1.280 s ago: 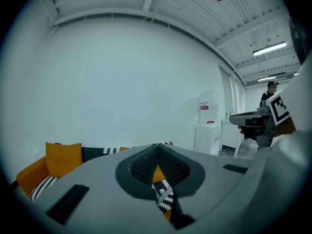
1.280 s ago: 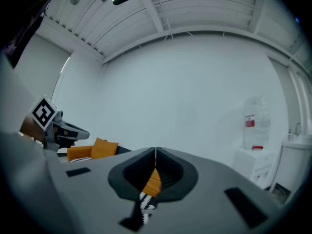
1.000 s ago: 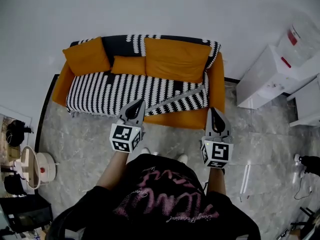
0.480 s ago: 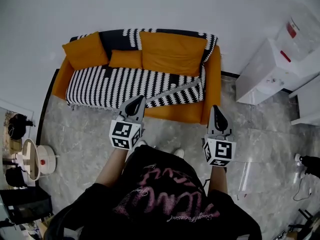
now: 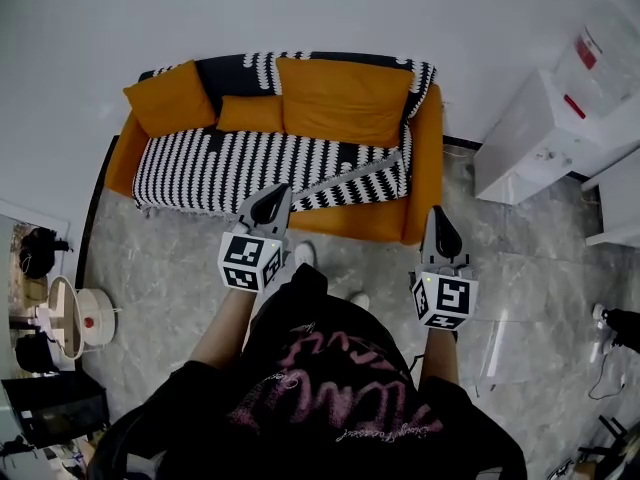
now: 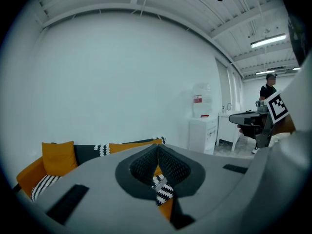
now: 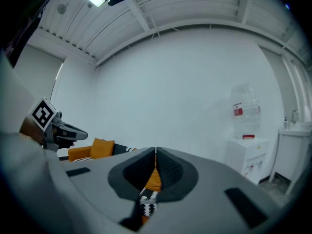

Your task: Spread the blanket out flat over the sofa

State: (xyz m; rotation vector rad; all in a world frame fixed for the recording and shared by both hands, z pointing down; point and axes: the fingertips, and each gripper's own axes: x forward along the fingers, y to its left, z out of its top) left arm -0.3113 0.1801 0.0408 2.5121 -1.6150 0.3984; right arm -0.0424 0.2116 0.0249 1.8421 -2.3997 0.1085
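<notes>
The orange sofa stands against the wall. The black-and-white striped blanket lies over its seat and backrest. One strip of the blanket is folded over diagonally near the front right. Three orange cushions rest on top along the back. My left gripper is shut and empty, and its tip is over the sofa's front edge in the head view. My right gripper is shut and empty too, level with the right armrest and off the fabric. In the left gripper view the left gripper points at the blanket. The right gripper faces the sofa.
A white cabinet with a water bottle stands to the right of the sofa. A small round table and dark bags are at the left. A clear panel lies on the marble floor. A person stands far right.
Both grippers have drawn back a little from the sofa's front edge, and both stay shut. One of the person's feet has stepped forward. The blanket has not moved.
</notes>
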